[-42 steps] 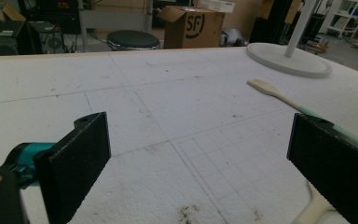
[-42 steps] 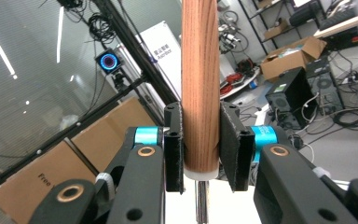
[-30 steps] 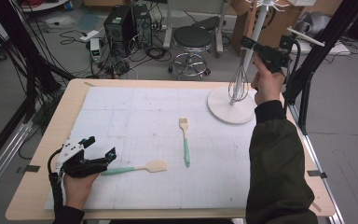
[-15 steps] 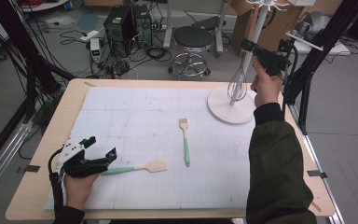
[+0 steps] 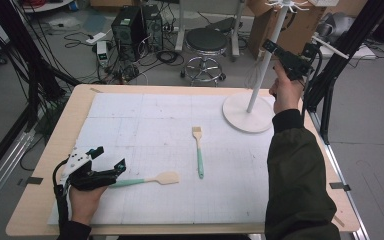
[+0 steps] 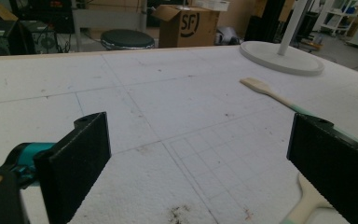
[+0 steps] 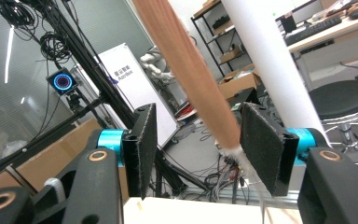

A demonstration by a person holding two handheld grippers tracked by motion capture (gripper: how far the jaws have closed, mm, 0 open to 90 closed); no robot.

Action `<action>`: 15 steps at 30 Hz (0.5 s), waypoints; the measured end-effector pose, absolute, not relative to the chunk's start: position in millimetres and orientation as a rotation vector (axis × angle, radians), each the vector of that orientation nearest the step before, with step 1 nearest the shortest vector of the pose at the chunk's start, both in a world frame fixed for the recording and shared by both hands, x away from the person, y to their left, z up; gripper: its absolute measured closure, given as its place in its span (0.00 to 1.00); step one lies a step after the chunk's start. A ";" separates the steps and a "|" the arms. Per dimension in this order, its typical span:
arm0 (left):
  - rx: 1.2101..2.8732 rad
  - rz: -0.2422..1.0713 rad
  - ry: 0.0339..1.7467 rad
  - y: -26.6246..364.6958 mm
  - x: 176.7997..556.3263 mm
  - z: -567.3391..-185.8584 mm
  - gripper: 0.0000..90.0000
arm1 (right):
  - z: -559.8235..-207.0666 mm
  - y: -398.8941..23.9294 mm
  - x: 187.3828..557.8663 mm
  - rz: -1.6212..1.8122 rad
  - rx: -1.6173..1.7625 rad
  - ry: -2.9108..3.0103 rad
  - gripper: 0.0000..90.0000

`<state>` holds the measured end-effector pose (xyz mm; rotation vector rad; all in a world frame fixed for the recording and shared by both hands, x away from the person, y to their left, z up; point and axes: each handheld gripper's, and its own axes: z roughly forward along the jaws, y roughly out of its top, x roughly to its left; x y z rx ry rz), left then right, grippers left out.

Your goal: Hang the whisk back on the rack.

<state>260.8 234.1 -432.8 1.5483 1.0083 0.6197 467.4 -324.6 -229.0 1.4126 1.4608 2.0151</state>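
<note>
One wooden-handled wire whisk [image 7: 191, 74] hung on white pole stand [image 5: 260, 75], right gripper [image 7: 196, 149] jaws just opened round handle w/o pinching; two teal-handled spatulas [image 5: 145, 180] left on white mat [image 5: 140, 115] by left gripper [image 5: 111, 165], jaws spread, empty

White stand pole [image 7: 270, 70] just beside wooden whisk handle [image 7: 186, 70].

From my remote seat I see a wooden table [image 5: 45, 165] covered by a white gridded mat [image 5: 145, 130]. Behind it the grey floor [image 5: 10, 85] is strewn with black cables, a power strip [image 5: 96, 38] and two black computer towers [image 5: 135, 25]. A round black stool [image 5: 207, 42] on a chrome base stands near cardboard boxes [image 6: 186, 23]. Black metal frame posts [image 5: 15, 50] flank the table. In the right gripper view, shelving [image 7: 223, 42] and a white standing banner [image 7: 135, 84] stand under bright indoor light.
</note>
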 end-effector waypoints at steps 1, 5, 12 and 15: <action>1.550 0.620 1.010 234.0 260.6 -432.7 0.07 | -228.6 -325.5 466.4 2.022 1.412 1.458 0.50; 1.546 0.619 1.011 235.1 260.4 -432.4 0.07 | -226.2 -327.9 462.5 2.022 1.398 1.457 0.49; 1.546 0.625 1.007 234.7 260.1 -432.1 0.07 | -219.0 -334.6 455.2 2.035 1.363 1.409 0.53; 1.546 0.624 1.009 234.8 260.0 -432.0 0.07 | -215.5 -338.7 452.2 2.037 1.353 1.379 0.54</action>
